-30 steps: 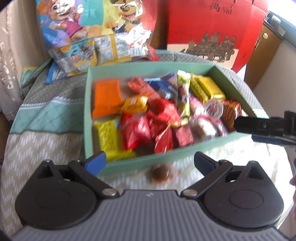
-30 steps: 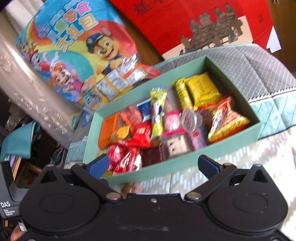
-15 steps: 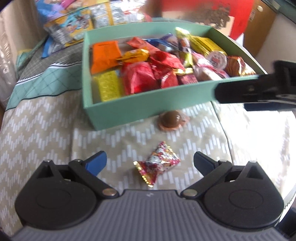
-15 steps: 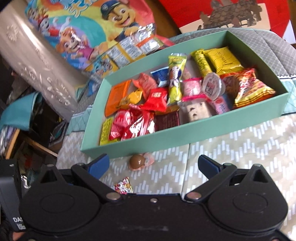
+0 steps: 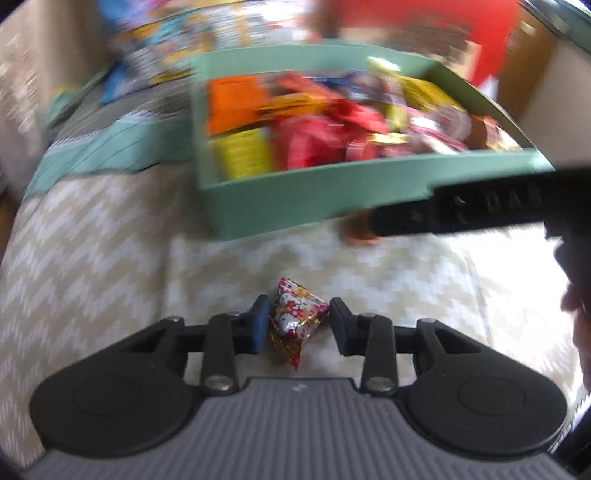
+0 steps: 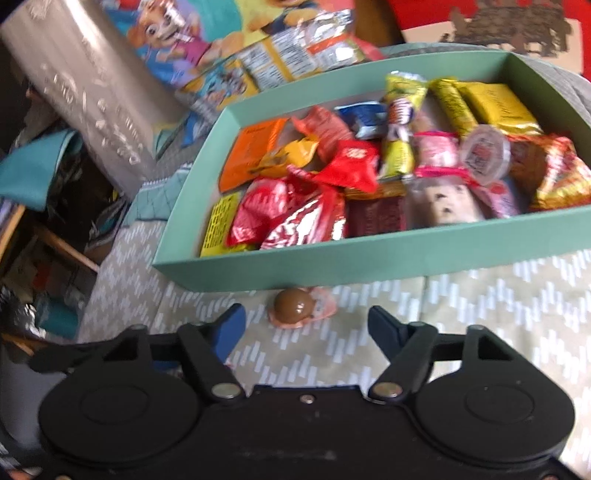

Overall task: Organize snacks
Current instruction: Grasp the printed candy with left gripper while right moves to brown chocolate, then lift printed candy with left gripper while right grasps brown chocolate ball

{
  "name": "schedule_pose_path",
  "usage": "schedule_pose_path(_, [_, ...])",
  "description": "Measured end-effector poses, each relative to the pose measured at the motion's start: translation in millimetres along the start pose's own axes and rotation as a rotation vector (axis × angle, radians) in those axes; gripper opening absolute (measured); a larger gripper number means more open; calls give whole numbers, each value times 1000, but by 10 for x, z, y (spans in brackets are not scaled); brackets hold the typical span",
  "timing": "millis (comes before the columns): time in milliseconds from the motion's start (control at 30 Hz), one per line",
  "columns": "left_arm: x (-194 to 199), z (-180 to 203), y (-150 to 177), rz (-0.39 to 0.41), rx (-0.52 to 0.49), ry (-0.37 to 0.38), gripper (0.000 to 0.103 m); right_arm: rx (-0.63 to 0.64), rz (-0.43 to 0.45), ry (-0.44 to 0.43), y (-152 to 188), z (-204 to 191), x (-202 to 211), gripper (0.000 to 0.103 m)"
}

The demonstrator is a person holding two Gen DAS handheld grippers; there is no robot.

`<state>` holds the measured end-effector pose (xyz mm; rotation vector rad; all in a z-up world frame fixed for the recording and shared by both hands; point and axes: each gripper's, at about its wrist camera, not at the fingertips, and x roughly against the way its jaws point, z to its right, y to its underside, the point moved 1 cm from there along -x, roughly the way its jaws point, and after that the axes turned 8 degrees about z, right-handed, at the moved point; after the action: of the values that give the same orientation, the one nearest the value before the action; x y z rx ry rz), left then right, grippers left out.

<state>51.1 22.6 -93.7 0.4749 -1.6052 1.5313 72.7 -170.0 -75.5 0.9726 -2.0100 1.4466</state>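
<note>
Hello Kitty candy (image 5: pixel 297 320) sits between closing left tongs (image 5: pixel 297 325) — right tongs (image 6: pixel 306 328) closing, empty.

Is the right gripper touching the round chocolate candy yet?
Apart. Right wrist view: the chocolate candy lies ahead of the closing right gripper, cloth visible on both sides.

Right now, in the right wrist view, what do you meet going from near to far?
The right tongs, closing → chocolate ball candy on the cloth → green box front wall → red shiny packets → orange packet → cartoon puppy bag.
</note>
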Motion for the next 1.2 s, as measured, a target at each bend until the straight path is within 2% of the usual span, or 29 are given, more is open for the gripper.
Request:
schedule_pose_path(133, [66, -277, 38, 8, 96, -24, 37, 71, 3, 23, 3, -142, -147, 71])
schedule_pose_path(267, [82, -438, 46, 14, 142, -22, 37, 151, 16, 48, 49, -290, -268, 70])
schedule_pose_path(333, [86, -453, 53, 17, 150, -14, 37, 225, 22, 70, 95, -390, -299, 57])
schedule_pose_path(367, [74, -452, 48, 17, 149, -13, 39, 264, 24, 88, 115, -432, -305, 45])
schedule_pose_path(533, [76, -398, 70, 24, 135, -3, 49, 318, -3, 70, 181, -509, -271, 43])
schedule_pose_path(667, [76, -363, 84, 30, 116, -8, 51, 267, -7, 62, 245, -417, -125, 43])
schedule_pose_path(733, [78, -342, 89, 32, 96, -16, 49, 227, -13, 54, 259, -344, -68, 43])
schedule_pose_path(767, [83, -331, 93, 34, 85, -29, 44, 215, -13, 53, 271, -309, -41, 43])
schedule_pose_path(800, [84, -323, 97, 35, 74, -45, 34, 201, -13, 51, 279, -283, -12, 43])
schedule_pose_path(867, [98, -332, 103, 36, 76, -57, 25, 181, -9, 47, 302, -236, 48, 43])
schedule_pose_path(1000, [126, -364, 95, 24, 117, -59, 23, 159, 6, 41, 305, -184, 149, 43])
schedule_pose_path(1200, [205, -298, 80, 27, 120, -60, 22, 144, 38, 28, 282, -145, 319, 43])
